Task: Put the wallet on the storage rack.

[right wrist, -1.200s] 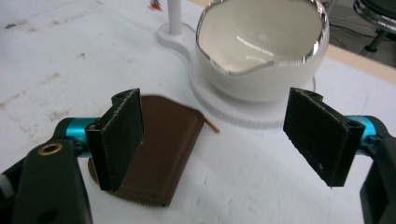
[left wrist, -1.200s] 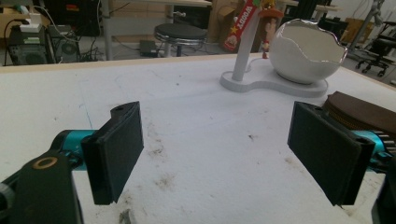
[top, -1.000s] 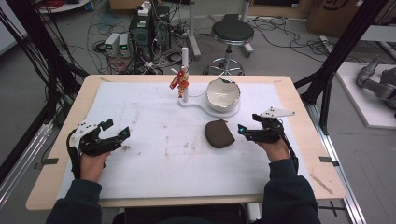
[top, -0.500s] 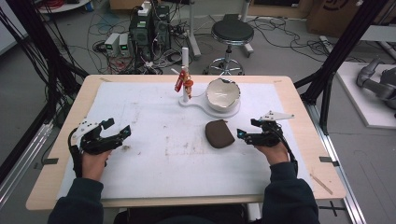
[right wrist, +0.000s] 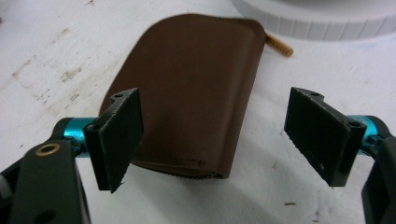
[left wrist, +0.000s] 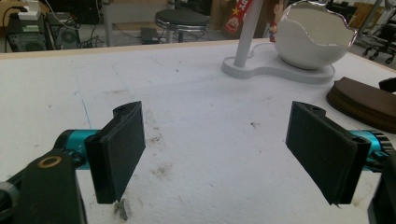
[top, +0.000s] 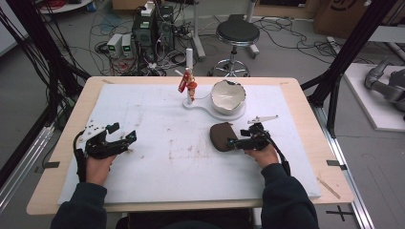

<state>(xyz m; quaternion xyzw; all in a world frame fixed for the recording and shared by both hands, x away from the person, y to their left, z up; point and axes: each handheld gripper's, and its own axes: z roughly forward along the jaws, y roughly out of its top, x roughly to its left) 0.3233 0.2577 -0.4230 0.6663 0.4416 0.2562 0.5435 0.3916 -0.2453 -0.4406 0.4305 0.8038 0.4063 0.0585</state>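
Closing in since a second ago, right gripper [right wrist: 215, 140], jaws wide and empty, straddles the brown pouch [right wrist: 196, 88]; centre it before squeezing. Left gripper [left wrist: 224, 154] gapes empty, well apart.

Overhead view, two close gripper views

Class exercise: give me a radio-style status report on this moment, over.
Right gripper open, jaws either side of brown pouch, not gripping. Left gripper open, holding nothing. Pouch flat on table, nothing in the way.
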